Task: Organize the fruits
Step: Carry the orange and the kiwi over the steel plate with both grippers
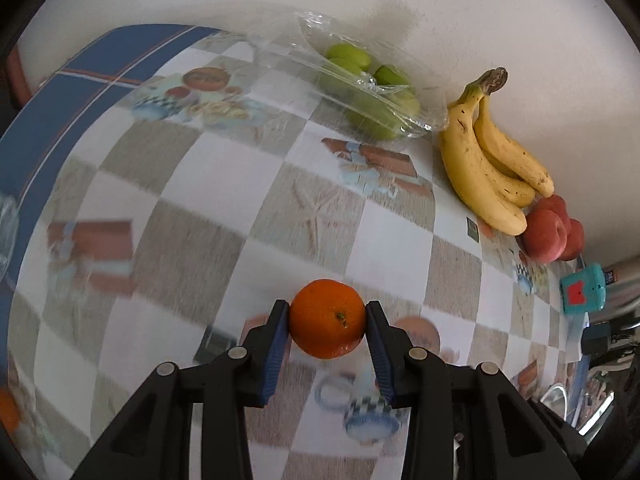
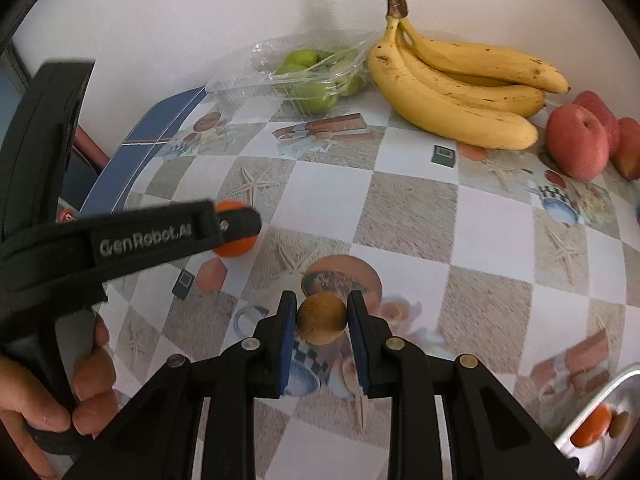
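My left gripper (image 1: 327,330) is shut on an orange (image 1: 327,323), held just above the patterned tablecloth; in the right wrist view the same orange (image 2: 236,249) shows behind the left gripper's black finger (image 2: 240,222). My right gripper (image 2: 322,320) is shut on a small round brown fruit (image 2: 322,317), lifted over the cloth. Against the wall lie a bunch of bananas (image 1: 490,160) (image 2: 456,88), red apples (image 1: 548,236) (image 2: 578,142) and a clear plastic bag of green fruits (image 1: 370,94) (image 2: 310,76).
A shiny metal tray (image 2: 600,420) at the lower right mirrors an orange and a brown fruit. A teal box (image 1: 582,288) stands at the table's right end. A hand (image 2: 48,392) holds the left gripper's handle. The tablecloth's blue edge (image 1: 80,92) marks the table's left side.
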Available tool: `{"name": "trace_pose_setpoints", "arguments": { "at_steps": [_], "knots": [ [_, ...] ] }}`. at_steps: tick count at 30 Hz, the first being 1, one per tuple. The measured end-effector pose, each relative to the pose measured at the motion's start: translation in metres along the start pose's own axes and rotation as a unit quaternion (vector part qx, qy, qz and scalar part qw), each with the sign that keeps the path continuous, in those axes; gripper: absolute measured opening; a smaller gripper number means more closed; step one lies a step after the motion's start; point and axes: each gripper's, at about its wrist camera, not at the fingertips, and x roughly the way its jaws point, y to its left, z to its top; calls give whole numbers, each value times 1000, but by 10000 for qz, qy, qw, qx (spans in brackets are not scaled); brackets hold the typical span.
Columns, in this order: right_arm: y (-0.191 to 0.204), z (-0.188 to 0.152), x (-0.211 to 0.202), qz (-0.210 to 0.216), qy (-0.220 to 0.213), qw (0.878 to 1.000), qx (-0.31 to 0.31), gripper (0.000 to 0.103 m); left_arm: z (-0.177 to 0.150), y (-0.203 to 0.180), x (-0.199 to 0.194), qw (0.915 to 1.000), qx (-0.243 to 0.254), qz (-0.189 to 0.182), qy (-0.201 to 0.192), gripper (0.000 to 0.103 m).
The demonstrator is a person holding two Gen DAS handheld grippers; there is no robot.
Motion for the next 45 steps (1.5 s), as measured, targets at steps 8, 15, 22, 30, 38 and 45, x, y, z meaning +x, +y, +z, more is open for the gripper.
{"name": "trace_pose_setpoints", "arguments": {
  "at_steps": [8,15,22,30,38,45],
  "knots": [
    [-14,-16,-30,-78,-41,9995,311,27,-30,4,-22,9978,-642,81,159,41],
    [-22,-32,-60,-221,-166,9986,457,27,-64,-15,-37,9985,-524,82,108,41],
    [-32,-53,-75,-355,-137,9975,604,27,-82,-20,-48,9976,-678,-4,98,41],
    [-30,-75,-90,-343,-154,9968,706,27,-99,-23,-67,9975,-704,-30,14,41],
    [-25,-97,-111,-367,-240,9965,708,27,-121,-29,-88,9976,-683,-85,-94,41],
    [-26,-119,-125,-431,-256,9957,782,27,-144,-32,-94,9972,-731,-120,-60,41]
  ]
}}
